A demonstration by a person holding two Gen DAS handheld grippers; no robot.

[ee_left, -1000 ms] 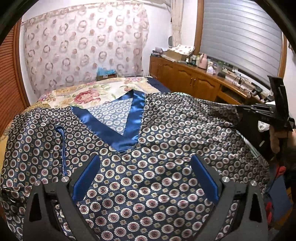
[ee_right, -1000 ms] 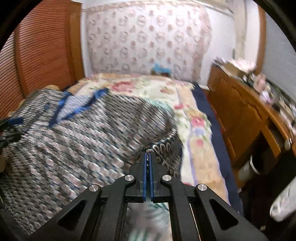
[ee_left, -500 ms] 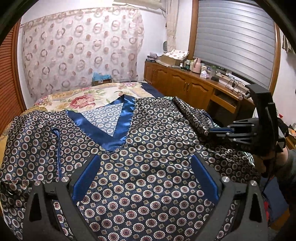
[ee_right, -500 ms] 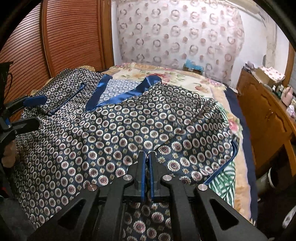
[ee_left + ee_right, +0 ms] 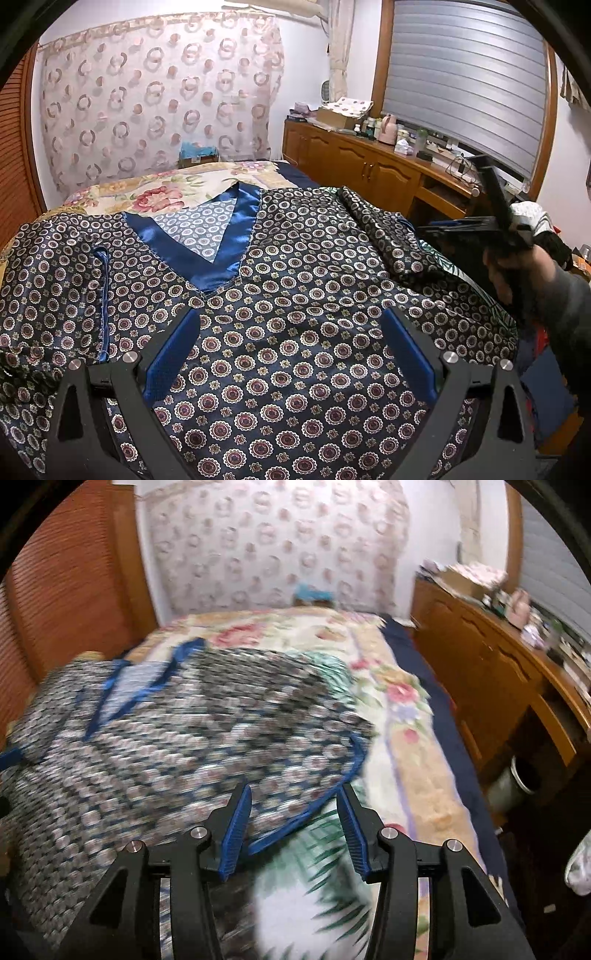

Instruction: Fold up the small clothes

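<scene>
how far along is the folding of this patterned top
Early. Done: the right sleeve lies folded in over the patterned top. In hand: nothing; the right gripper has just opened, the left gripper hovers open. Left: the left sleeve and body folds.

- A bed cover (image 5: 173,190) with big pink flowers lies on the bed — it is cream and has a dark blue edge (image 5: 439,716).
- A curtain (image 5: 159,99) with ring shapes hangs on the back wall.
- A small blue-green thing (image 5: 197,151) sits at the foot of the curtain — too small to tell what it is.
- A long brown wooden cupboard (image 5: 369,171) stands beside the bed, with bottles and boxes on top.
- A grey blind (image 5: 465,77) covers the window above the cupboard.
- A brown slatted door (image 5: 70,590) stands on the other side of the bed.
- A grey bin (image 5: 517,779) stands on the floor under the cupboard.
</scene>
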